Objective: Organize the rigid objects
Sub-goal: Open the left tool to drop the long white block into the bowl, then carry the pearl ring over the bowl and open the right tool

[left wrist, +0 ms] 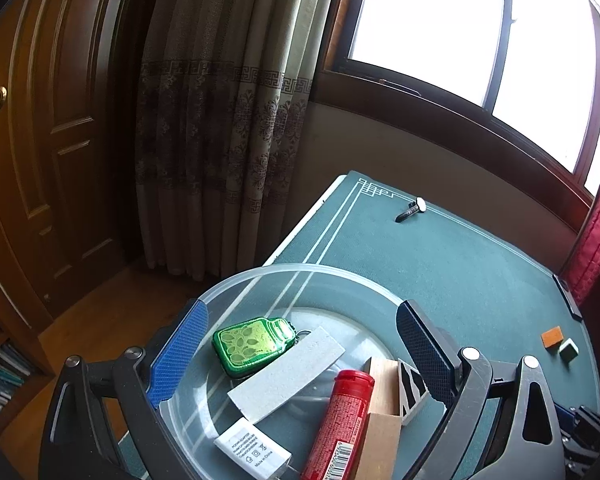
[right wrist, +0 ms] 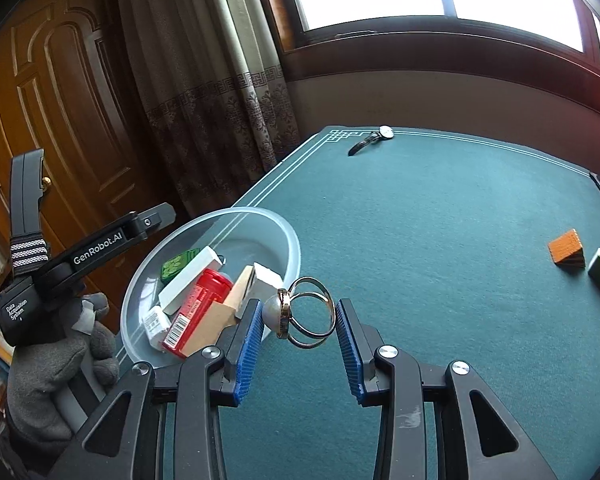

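My right gripper is pinching a pearl ring between its blue pads, just beside the clear bowl. My left gripper gapes wide over that bowl, holding nothing (a red tube and a green case lie inside). Farther off lie an orange block, then a watch.

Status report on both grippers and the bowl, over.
Right gripper shut on pearl ring, beside bowl. Left gripper open around the bowl's rim. Nothing blocking.
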Available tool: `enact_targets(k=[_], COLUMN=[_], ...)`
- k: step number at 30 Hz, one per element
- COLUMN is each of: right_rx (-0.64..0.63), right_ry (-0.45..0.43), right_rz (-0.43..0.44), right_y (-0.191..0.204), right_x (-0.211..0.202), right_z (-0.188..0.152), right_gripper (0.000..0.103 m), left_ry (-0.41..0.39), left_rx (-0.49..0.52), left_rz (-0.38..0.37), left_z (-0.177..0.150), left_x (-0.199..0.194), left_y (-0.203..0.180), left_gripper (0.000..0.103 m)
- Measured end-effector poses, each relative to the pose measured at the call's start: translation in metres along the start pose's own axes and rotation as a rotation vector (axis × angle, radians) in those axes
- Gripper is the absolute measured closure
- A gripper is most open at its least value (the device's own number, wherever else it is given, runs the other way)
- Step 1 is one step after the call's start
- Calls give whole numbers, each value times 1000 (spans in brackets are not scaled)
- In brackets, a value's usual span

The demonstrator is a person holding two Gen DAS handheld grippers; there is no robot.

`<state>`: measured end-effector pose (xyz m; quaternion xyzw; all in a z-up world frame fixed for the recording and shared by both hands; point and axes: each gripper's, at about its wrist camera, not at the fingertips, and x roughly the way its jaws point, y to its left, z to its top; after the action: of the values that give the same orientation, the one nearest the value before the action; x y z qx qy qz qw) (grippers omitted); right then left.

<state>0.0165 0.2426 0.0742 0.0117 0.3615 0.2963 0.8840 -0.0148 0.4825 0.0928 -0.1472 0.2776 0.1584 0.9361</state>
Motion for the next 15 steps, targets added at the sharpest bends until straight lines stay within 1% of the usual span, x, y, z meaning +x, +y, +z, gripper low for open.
enact_targets(k=[9,13,15], right_rx=[-34,-48,-47], right_ry=[6,-7,-17], right_rz=[60,85,70], right_y=[37,51,54], right_x=[29,43,50], right_z=[19,30,34], right_gripper=[63,63,52], left_ry=[-16,-18,-19], left_rx=[-28,-42,-48], left_rz=[7,12,11], left_z=[5,6,7], left_x=[-4,-4,-5], left_y=[5,8,10], left_gripper=[7,7,7])
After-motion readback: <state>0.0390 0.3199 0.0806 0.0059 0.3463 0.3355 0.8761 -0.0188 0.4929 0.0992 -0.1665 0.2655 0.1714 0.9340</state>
